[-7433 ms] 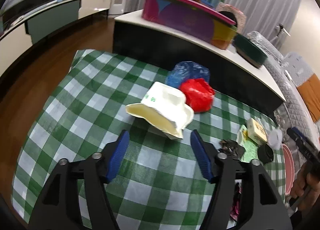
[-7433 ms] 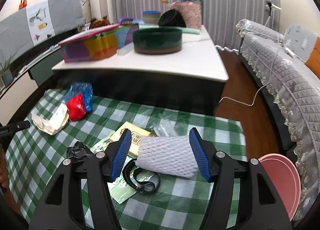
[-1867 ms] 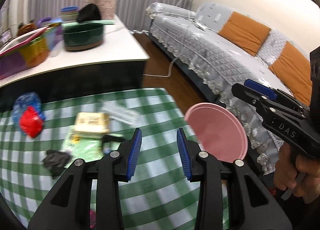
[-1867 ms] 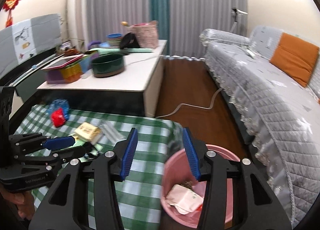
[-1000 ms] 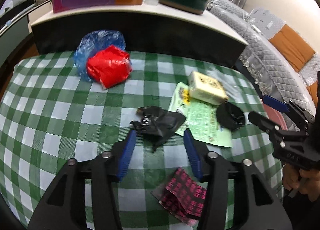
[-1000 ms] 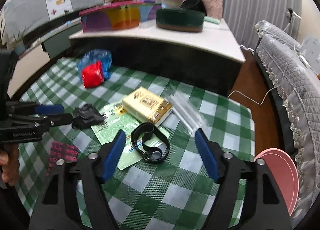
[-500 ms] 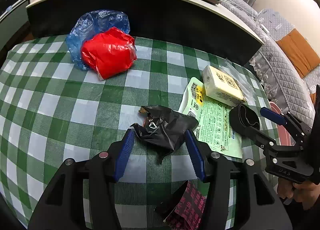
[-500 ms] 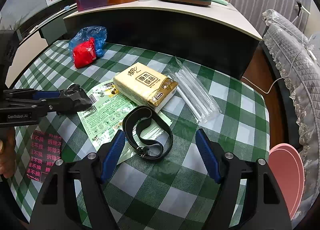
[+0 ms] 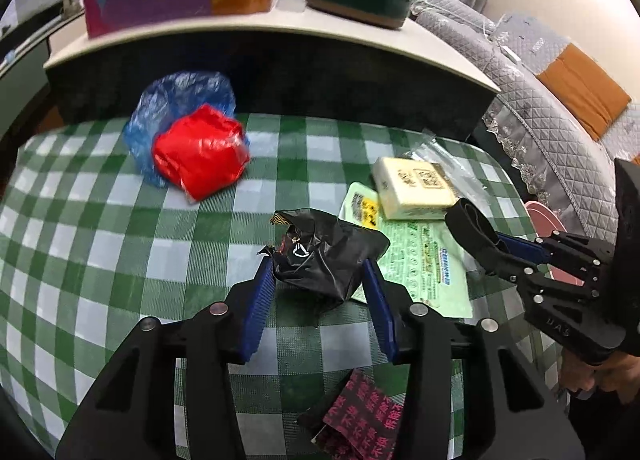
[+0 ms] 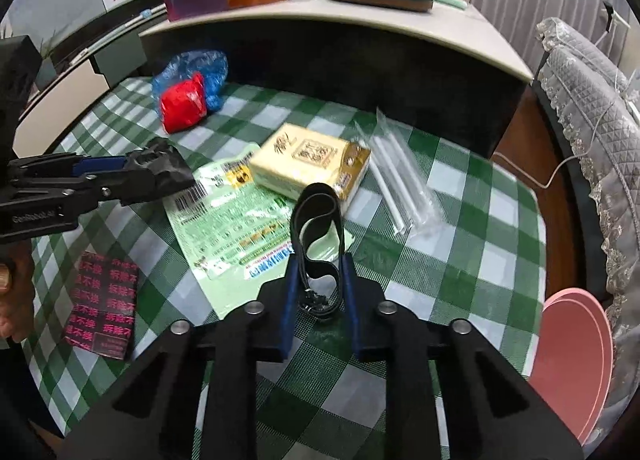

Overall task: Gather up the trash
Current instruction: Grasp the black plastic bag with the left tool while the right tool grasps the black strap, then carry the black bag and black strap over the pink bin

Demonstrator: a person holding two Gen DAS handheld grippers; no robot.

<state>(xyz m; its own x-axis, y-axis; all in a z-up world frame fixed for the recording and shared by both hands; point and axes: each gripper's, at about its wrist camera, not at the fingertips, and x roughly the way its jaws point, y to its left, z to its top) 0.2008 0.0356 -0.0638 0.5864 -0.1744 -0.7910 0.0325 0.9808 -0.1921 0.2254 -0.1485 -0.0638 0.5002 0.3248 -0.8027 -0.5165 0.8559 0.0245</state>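
My left gripper [image 9: 320, 266] has closed on a crumpled black plastic bag [image 9: 326, 250] on the green checked tablecloth [image 9: 100, 260]; both blue pads touch it. The bag also shows in the right wrist view [image 10: 162, 164]. My right gripper [image 10: 318, 260] is shut on a black strap loop [image 10: 318, 216], squeezed narrow between the pads. The loop also shows in the left wrist view [image 9: 470, 226]. The pink trash bin [image 10: 570, 340] stands off the table's right edge.
On the cloth lie a red bag [image 9: 200, 152] on a blue bag [image 9: 176, 100], a tissue pack [image 10: 310, 158], a green printed wrapper [image 10: 236, 220], a clear sleeve [image 10: 400, 184] and a dark red-printed packet [image 10: 102, 302]. A low dark cabinet [image 9: 280, 72] stands behind, a sofa [image 10: 592, 100] at right.
Both grippers have closed: the left on the black bag, the right on the black strap, which now stands narrowed and raised. Both moved forward to their objects.
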